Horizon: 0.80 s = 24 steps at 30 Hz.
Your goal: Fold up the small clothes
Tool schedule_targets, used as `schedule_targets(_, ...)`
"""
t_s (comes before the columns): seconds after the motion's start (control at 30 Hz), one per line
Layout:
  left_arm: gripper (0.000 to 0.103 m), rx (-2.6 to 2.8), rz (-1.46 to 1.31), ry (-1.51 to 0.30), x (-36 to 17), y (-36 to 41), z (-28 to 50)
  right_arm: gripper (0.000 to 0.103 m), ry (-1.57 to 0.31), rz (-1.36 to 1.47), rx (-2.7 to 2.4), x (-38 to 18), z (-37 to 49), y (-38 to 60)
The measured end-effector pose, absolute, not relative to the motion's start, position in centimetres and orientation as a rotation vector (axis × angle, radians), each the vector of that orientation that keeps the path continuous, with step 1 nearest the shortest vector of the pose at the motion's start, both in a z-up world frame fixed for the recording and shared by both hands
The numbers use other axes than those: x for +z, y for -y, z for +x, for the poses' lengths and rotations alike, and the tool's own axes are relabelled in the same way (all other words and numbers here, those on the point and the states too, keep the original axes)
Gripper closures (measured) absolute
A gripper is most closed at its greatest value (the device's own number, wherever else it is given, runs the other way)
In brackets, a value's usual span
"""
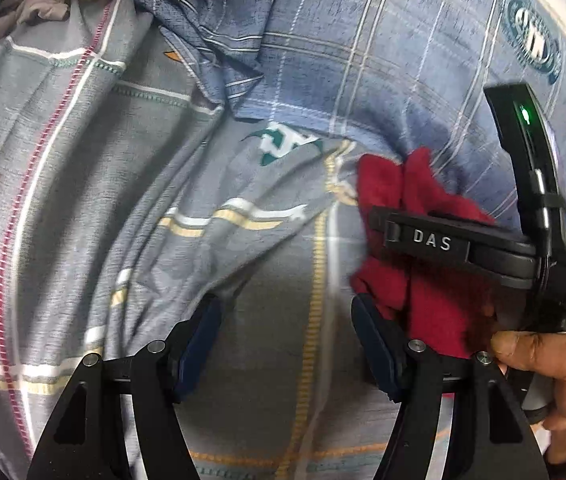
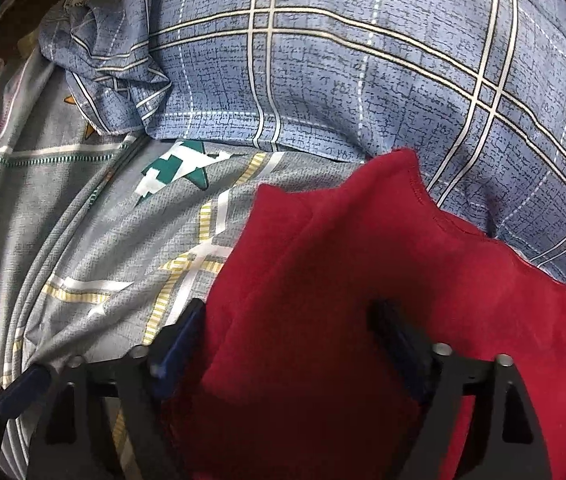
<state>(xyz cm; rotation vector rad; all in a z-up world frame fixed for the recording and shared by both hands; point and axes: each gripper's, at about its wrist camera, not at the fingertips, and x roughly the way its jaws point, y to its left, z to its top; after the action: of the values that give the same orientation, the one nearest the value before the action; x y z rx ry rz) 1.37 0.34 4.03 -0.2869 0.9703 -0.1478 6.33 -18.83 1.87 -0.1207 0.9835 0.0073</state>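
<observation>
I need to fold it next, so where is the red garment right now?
The red garment fills the lower right of the right wrist view, between the right gripper's open jaws, lying on the grey bedsheet just below the blue plaid pillow.

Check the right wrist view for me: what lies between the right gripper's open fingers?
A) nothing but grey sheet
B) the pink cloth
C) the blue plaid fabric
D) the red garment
D: the red garment fills the gap between the spread fingers of the right gripper.
</observation>
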Motion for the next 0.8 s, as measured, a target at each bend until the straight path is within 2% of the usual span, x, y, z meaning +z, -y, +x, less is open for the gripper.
schedule_targets(0.17, 0.028, -0.255, -0.346, -0.881, 5.2, 0.2, 0.8, 0.057, -0.965, 0.027, 0.090, 2.7, 5.3, 21.5)
schedule_targets(0.2, 0.024, -0.279, -0.352, -0.854, 5.4, 0.6, 0.7, 0.062, -0.960, 0.067, 0.110, 3.0, 5.2, 22.1)
schedule_targets(0.3, 0.022, -0.342, -0.332, -0.818, 5.6, 1.8, 0.5, 0.068, -0.958, 0.159, 0.159, 3.7, 4.7, 23.6)
schedule_targets(0.53, 0.022, -0.409, -0.237, -0.820, 4.5, 4.0, 1.0, 0.069, -0.978, 0.260, 0.215, 3.6, 5.3, 24.7)
schedule_targets(0.73, 0.021, -0.404, -0.287, -0.875, 2.6, 4.4, 3.1, 0.069, -0.999, 0.247, 0.245, 4.1, 4.7, 25.5)
schedule_targets(0.8, 0.025, -0.405, -0.279, -0.870, 2.1, 4.4, 3.1, 0.069, -1.003, 0.236, 0.244, 4.1, 4.7, 25.2)
